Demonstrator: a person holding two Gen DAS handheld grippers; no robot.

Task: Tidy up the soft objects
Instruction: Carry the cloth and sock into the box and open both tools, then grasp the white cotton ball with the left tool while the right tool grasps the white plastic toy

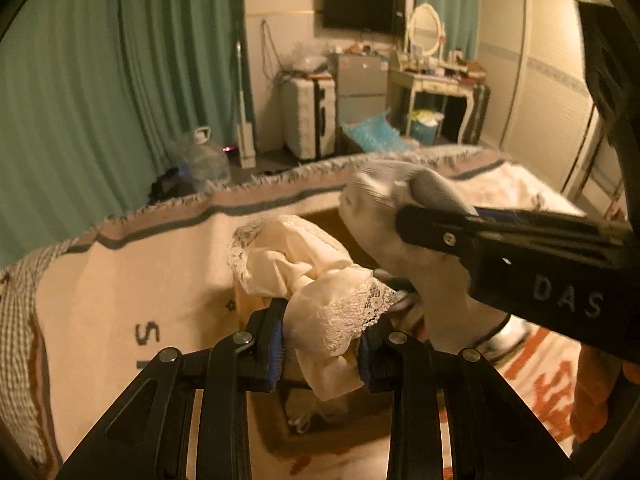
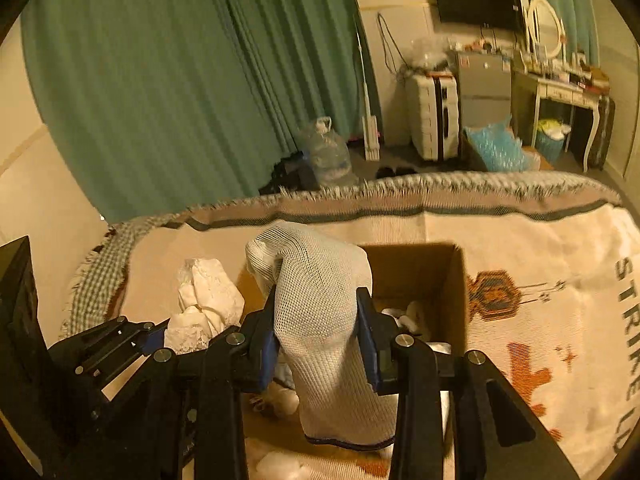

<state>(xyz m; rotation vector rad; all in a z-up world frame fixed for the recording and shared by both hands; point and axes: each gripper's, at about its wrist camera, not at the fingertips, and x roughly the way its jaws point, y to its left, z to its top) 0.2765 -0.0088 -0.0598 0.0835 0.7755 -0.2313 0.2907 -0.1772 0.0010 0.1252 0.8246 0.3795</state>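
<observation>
My left gripper (image 1: 320,344) is shut on a cream lace-trimmed cloth (image 1: 304,268) and holds it above an open cardboard box (image 1: 256,308). My right gripper (image 2: 318,344) is shut on a white mesh sock (image 2: 320,320) that hangs over the same box (image 2: 456,280). In the left wrist view the right gripper (image 1: 408,216) comes in from the right with the sock (image 1: 380,208). In the right wrist view the left gripper (image 2: 160,336) with the cream cloth (image 2: 204,300) sits at the left. Several white soft items (image 2: 408,316) lie inside the box.
The box stands on a bed covered by a cream woven blanket (image 2: 540,272) with orange figures and dark letters. Beyond the bed are green curtains (image 2: 160,80), a water jug (image 2: 332,152), a white suitcase (image 2: 432,116), a dressing table (image 2: 560,84) and a wardrobe (image 1: 540,80).
</observation>
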